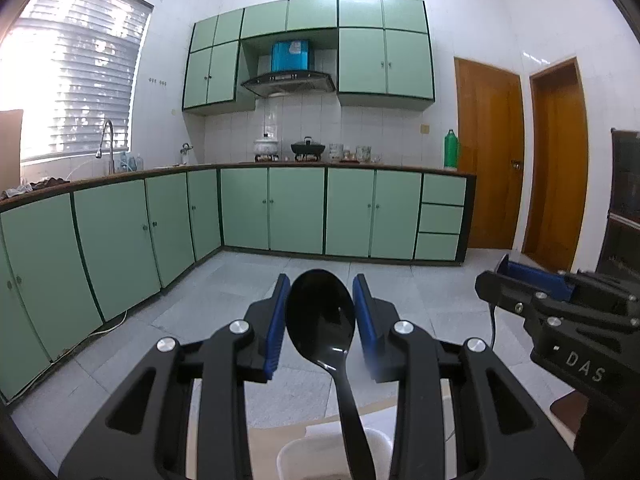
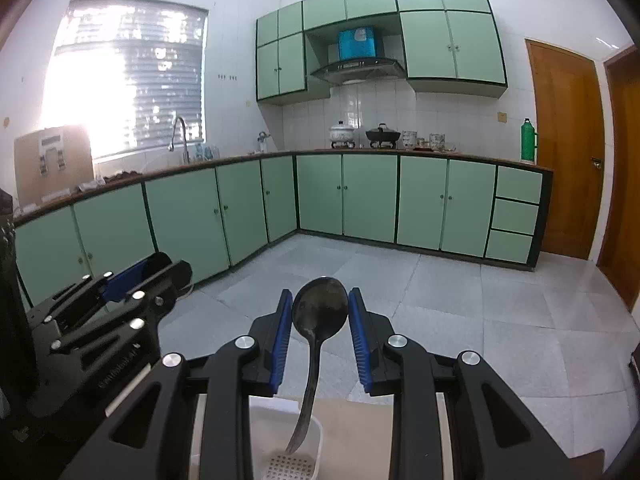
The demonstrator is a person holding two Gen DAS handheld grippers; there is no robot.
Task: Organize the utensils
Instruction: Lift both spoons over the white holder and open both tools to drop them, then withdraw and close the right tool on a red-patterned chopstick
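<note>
- Black linkage arms and blue pads of the left gripper (image 1: 322, 312) fill the foreground of the left wrist view; its jaws are set narrowly, closed on the bowl of a glossy black spoon (image 1: 320, 320).
- That spoon is held bowl-forward, with its handle running back and down between the fingers, above a white container (image 1: 296, 456) seen at the lower edge.
- On the right of the same view, the right gripper (image 1: 532, 280) is seen from the side, with a thin dark handle hanging below it.
- In the right wrist view, the right gripper (image 2: 320, 316) is likewise narrowly set, its blue pads pressed on the bowl of a dull metal spoon (image 2: 319, 312).
- The metal spoon's handle curves down, its tip over a white perforated basket (image 2: 292, 468) on a pale table surface (image 2: 360, 432).
- Behind both grippers, green cabinets (image 2: 372, 196), a sink tap (image 2: 179, 132) and a wooden door (image 2: 568, 152) are seen across a grey tiled floor (image 2: 460, 300).
</note>
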